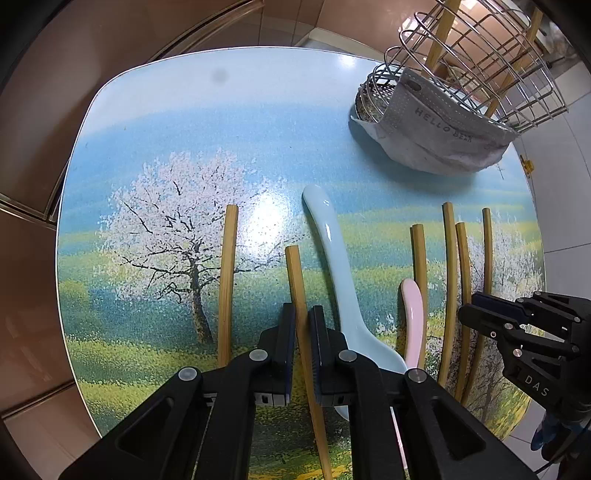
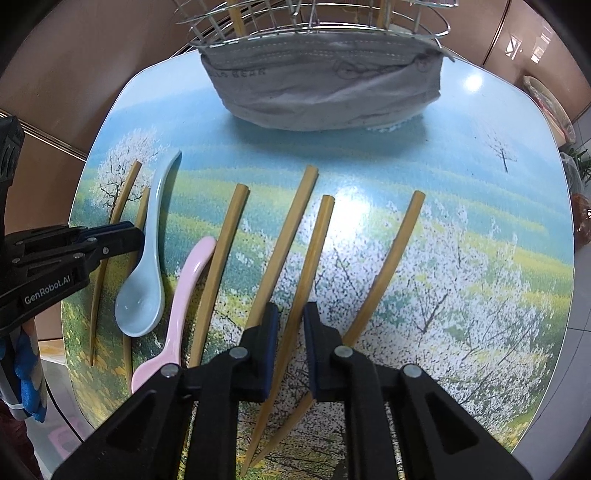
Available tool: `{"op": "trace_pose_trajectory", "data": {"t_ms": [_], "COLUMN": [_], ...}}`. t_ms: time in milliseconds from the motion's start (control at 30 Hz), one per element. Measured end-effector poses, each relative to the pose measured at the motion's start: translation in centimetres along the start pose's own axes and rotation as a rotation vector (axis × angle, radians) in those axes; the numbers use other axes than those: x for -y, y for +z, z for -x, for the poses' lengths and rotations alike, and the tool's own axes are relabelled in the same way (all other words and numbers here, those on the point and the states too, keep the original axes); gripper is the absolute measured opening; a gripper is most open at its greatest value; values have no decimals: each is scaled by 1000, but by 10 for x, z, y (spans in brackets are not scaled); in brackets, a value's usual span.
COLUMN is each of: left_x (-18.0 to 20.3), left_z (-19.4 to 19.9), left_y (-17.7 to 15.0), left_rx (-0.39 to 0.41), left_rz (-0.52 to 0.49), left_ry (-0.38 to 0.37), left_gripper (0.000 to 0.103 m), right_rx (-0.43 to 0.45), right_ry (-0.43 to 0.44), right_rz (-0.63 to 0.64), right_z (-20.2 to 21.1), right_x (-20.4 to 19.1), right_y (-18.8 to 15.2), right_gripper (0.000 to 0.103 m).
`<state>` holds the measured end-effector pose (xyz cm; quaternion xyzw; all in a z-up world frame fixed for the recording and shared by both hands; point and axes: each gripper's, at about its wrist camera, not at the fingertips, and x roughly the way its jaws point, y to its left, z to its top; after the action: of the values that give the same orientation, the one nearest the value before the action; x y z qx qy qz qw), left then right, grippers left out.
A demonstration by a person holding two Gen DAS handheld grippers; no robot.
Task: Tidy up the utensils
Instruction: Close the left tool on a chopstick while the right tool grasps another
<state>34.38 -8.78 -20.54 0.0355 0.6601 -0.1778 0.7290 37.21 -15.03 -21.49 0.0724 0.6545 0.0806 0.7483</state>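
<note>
Bamboo chopsticks and two ceramic spoons lie on a table printed with a landscape [image 1: 221, 129]. My left gripper [image 1: 303, 319] points down and is shut on one chopstick [image 1: 297, 273], just left of the pale blue spoon [image 1: 332, 266] and the pink spoon [image 1: 413, 317]. My right gripper [image 2: 291, 314] is closing its jaws on another chopstick [image 2: 317, 240], which runs slantwise between the pads and touches both. Further chopsticks [image 2: 221, 251] lie on either side of it. Each gripper shows in the other's view: the right gripper [image 1: 467, 312] and the left gripper [image 2: 137, 236].
A wire utensil basket [image 1: 480, 62] stands at the table's far edge on a grey cloth [image 1: 436, 129], with a few chopsticks [image 2: 236, 18] upright in it. One chopstick [image 1: 229, 266] lies alone to the left. A blue-patterned glove [image 2: 29, 369] shows at the left edge.
</note>
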Motion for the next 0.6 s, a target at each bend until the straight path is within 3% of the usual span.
{"op": "trace_pose_trajectory", "data": {"t_ms": [600], "left_x": [8], "left_z": [3], "left_y": [-11], "left_rx": [41], "left_rz": [1], "left_ry": [7], "left_gripper": [6], "right_rx": [38], "right_ry": [87], "right_rz": [-31], "right_z": [5], "right_x": [6], "right_y": [-24], "right_gripper": [6]}}
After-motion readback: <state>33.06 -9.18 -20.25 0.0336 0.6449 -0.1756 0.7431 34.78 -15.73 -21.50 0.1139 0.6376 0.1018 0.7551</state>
